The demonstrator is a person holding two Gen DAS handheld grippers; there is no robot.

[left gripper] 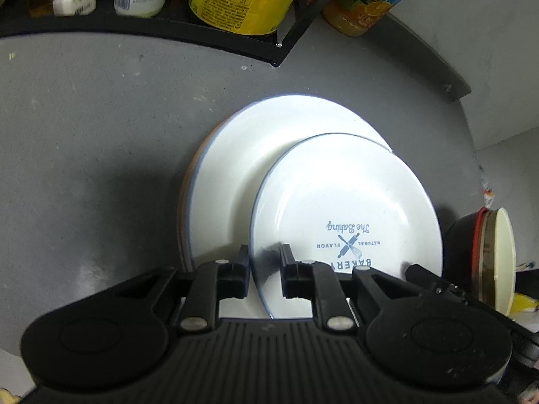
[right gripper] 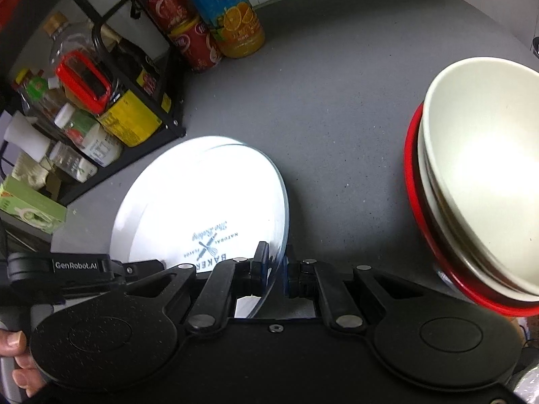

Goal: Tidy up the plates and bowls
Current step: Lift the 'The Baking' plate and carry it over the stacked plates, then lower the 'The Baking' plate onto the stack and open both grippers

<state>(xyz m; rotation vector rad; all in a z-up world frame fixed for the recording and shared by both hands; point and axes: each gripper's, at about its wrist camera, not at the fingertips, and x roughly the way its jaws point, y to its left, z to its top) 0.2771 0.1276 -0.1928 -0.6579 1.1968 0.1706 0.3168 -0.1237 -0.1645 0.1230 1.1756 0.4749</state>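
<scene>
Two grippers share one small printed plate (left gripper: 347,202), and we flag that as the main risk. We see the left gripper (left gripper: 264,271) with its jaws straddling the plate's near-left rim, a visible gap on each side, so they look slightly spread and not pinching. The right gripper (right gripper: 274,269) has its jaws pressed together on the plate's right rim, so we judge the whole load hangs on that one edge pinch. The small plate sits tilted over a larger white plate (left gripper: 235,175), off-centre toward the near right of it; we cannot tell whether the two touch. If the right pinch slips on the glazed rim, we expect the small plate to drop onto the large plate and clatter or chip, or skid off onto the grey tabletop (left gripper: 101,134). If the left jaws snag the rim on the way out, we think they could twist the plate out of the right grip. Released off-centre, the small plate may rock or slide off the large plate's edge. Right of the large plate stands a stack of bowls (right gripper: 478,175) in a red-rimmed bowl (right gripper: 412,185); a wide swing of the right gripper could knock it. Behind the large plate, the black rack (left gripper: 289,27) of bottles is well apart, low risk.
</scene>
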